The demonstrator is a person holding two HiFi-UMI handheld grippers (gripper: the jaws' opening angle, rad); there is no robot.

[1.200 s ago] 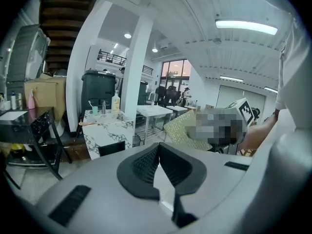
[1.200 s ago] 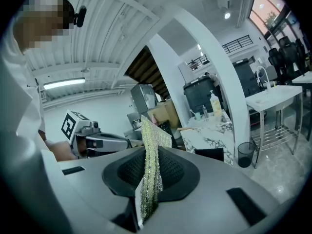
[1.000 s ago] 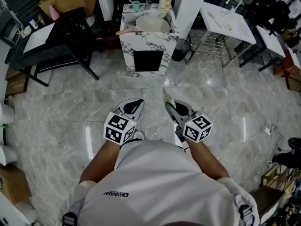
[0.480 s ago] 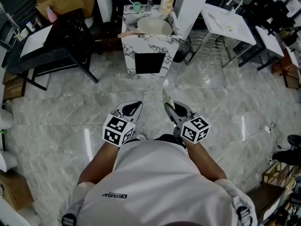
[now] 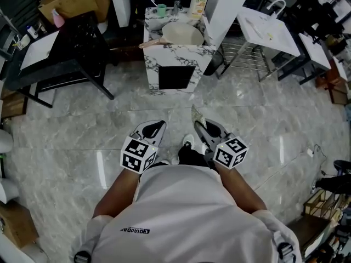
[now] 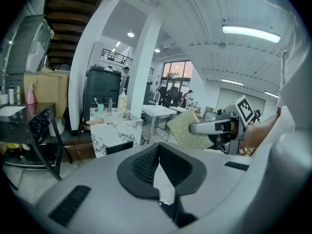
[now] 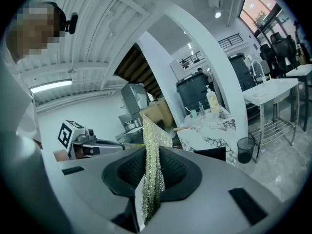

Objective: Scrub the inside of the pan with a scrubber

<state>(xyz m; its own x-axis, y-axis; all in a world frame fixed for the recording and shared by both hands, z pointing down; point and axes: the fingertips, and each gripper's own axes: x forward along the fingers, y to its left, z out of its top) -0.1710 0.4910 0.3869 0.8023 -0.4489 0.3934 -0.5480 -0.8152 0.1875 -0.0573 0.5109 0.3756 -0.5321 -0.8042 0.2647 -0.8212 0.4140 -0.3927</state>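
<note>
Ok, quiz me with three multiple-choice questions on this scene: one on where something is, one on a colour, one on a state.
1. Where is the pan? A: on the marble stand. B: on the floor. C: on a chair.
2. What colour is the cup near the pan? A: red. B: green. C: black.
3. The right tongs are: A: open and empty. B: shut on the pan's handle. C: shut on the scrubber.
Answers: 1 A, the head view shows it atop the stand; 2 B, it looks green there; 3 C, the right gripper view shows the scrubber pinched between them.
</note>
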